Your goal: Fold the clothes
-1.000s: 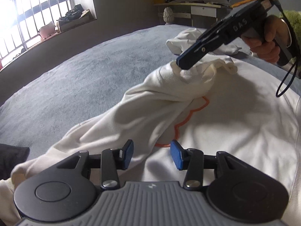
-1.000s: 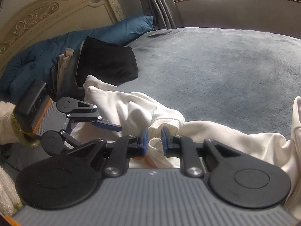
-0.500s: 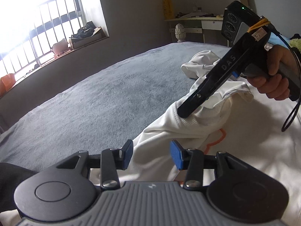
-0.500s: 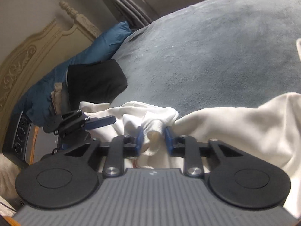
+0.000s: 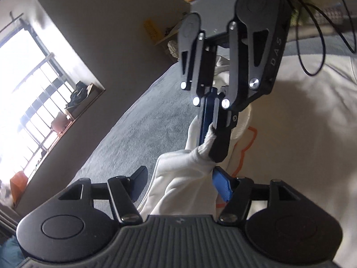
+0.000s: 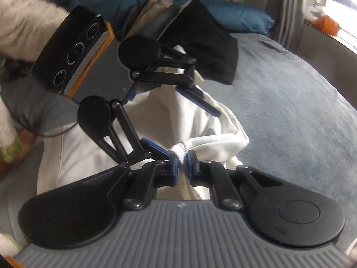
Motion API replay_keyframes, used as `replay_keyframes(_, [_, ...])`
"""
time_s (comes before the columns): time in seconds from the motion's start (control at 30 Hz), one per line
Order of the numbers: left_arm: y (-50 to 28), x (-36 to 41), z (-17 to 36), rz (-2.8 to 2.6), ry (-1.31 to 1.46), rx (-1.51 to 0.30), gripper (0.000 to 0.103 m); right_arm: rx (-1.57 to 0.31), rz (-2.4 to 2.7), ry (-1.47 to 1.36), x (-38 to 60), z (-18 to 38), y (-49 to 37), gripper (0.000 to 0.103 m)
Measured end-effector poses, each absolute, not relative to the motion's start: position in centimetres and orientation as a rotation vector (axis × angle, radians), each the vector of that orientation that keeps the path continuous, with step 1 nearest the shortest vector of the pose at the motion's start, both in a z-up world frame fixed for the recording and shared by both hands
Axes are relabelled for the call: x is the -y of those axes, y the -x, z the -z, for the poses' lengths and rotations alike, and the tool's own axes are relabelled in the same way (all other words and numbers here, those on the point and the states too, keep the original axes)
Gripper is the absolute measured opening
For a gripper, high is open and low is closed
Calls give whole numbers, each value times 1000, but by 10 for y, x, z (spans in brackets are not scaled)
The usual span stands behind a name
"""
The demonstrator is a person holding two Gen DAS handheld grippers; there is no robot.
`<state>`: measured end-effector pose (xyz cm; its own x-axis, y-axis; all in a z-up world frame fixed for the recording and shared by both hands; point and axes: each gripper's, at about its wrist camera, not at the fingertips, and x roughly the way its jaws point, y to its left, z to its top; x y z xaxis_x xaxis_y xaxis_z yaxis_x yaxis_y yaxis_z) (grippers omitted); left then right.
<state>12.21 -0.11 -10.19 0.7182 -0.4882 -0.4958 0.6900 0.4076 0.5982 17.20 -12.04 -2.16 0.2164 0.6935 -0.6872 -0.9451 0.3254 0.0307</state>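
Fingers (image 6: 173, 166) of the right gripper (image 6: 181, 167), faced with blue ribbed pads, are pressed together on the ribbed cuff (image 6: 178, 150) of a white sweatshirt (image 6: 214, 143), and the sleeve drapes away from that pinch in soft folds down to the bed. Seen from the left wrist, the same gripper (image 5: 214, 131) points down toward the camera with a wedge of cuff (image 5: 208, 137) caught between its dark tips. Fingers (image 5: 221, 186) of the left gripper (image 5: 180, 181) stand wide apart, one either side of the raised sleeve (image 5: 183, 178); I cannot tell whether either pad touches the cloth. The sweatshirt is thick, matte knit, its body (image 5: 301, 134) spread flat on the bed with an orange outline print (image 5: 247, 143) partly covered by the sleeve and the right gripper, so its shape cannot be read. Under it lies a grey-blue blanket (image 6: 290, 122) with a short fuzzy nap. From the right wrist the left gripper (image 6: 176, 120) shows as black hinged links before a boxy camera block (image 6: 73, 58) edged in orange; the hand holding it is cut off at the frame edge, with only a fluffy pale sleeve (image 6: 24, 17) showing, blurred. Behind it a black garment (image 6: 207, 51) lies draped over a stack of folded pieces whose lower layers are hidden, against a blue pillow (image 6: 234, 15). The window (image 5: 29, 84) is blown out to white behind its bars.
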Motion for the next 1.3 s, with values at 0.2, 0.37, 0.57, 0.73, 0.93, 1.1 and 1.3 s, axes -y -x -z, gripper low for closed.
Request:
replay_keyframes(0.2, [-123, 17, 113, 806, -971, -159, 64, -670, -1270, 581, 109, 11, -163, 8])
replay_keyframes(0.37, [-129, 31, 118, 831, -972, -137, 31, -663, -1333, 689, 100, 2, -157, 7])
replay_keyframes(0.57, [-140, 40, 117, 795, -905, -151, 11, -673, -1158, 408, 150, -15, -168, 18])
replay_keyframes(0.73, [-135, 37, 118, 780, -870, -179, 11, -732, -663, 11, 248, -15, -201, 30])
replay_keyframes(0.93, [-108, 28, 130, 786, -880, -212, 11, -885, -266, -350, 321, 14, -211, 38])
replay_keyframes(1.1, [-100, 24, 133, 771, -875, -228, 11, -998, -181, -482, 321, 43, -193, 45])
replay_keyframes(1.3, [-103, 19, 129, 753, -848, -243, 11, -1093, 2, -868, 349, 97, -157, 49])
